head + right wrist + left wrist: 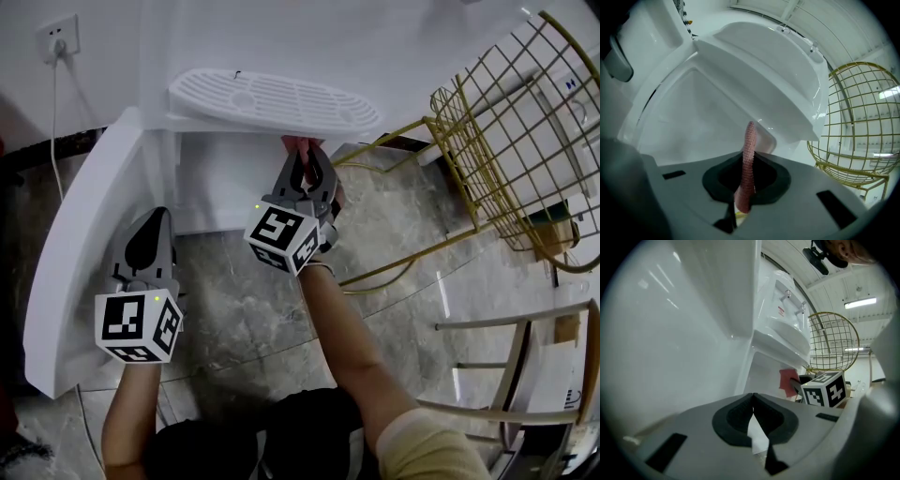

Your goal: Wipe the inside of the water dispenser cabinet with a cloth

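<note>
The white water dispenser [272,98] stands against the wall with its lower cabinet [225,183] open. The cabinet door [84,253] swings out to the left. My right gripper [309,157] is at the cabinet's mouth, just under the drip tray, shut on a pinkish-red cloth [302,143]. In the right gripper view the cloth [749,150] sticks up between the jaws in front of the white cabinet interior [693,117]. My left gripper [156,221] is beside the door's inner face, shut, with nothing between its jaws [753,397]. From the left gripper view the cloth [787,380] shows at the cabinet opening.
A gold wire chair [525,141] stands close on the right of the dispenser. A wall socket [58,37] with a white cable is at the far left. A wooden frame [525,375] stands at the lower right, on the marble floor [244,309].
</note>
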Demonstrator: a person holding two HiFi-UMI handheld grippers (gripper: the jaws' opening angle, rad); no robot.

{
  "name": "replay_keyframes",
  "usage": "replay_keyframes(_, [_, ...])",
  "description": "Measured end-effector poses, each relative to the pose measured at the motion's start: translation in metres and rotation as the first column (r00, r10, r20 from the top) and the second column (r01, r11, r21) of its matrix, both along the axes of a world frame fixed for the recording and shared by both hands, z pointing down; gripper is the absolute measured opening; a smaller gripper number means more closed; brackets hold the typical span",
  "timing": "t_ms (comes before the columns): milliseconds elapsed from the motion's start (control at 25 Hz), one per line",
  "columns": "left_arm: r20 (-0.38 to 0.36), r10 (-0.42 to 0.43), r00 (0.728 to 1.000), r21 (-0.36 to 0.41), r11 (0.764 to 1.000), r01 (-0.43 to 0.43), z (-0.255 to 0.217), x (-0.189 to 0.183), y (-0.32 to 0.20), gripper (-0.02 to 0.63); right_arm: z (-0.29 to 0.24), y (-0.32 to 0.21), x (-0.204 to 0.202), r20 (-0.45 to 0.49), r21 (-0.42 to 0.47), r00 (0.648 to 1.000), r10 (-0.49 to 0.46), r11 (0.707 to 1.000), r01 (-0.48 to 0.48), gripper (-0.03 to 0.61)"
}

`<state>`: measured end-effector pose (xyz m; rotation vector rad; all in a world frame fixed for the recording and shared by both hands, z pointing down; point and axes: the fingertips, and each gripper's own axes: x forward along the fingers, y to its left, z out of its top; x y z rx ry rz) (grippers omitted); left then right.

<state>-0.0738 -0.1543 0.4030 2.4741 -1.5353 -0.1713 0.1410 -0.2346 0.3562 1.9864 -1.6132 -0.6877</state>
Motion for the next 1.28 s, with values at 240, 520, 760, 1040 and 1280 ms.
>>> replay_keyframes(240, [-0.007,-0.003,1.000,0.001,1.000,0.003,0.000,-0.002,0.000,0.015,0.022,-0.010,0.001,0.022,-0.082,1.000,0.014,0.997,-0.013,0.028])
replay_keyframes(520, [-0.011,-0.011,1.000,-0.015,1.000,0.011,0.004,-0.005,0.000,0.015,0.059,-0.015,0.002,0.055,-0.194,0.998,0.015,0.981,-0.004,0.028])
replay_keyframes(760, [0.000,-0.007,1.000,-0.022,1.000,0.007,0.007,-0.003,0.000,0.014,0.084,-0.015,0.003,0.059,-0.256,0.998,0.015,0.967,0.001,0.028])
replay_keyframes(1040, [0.011,-0.002,1.000,-0.035,0.999,0.003,0.014,-0.001,0.000,0.014,0.112,-0.013,0.002,0.087,-0.322,0.996,0.020,0.947,0.009,0.028])
replay_keyframes(1280, [0.017,-0.001,1.000,-0.051,0.999,0.002,0.021,-0.001,-0.001,0.014,0.136,-0.014,0.006,0.122,-0.374,0.991,0.045,0.927,0.004,0.028])
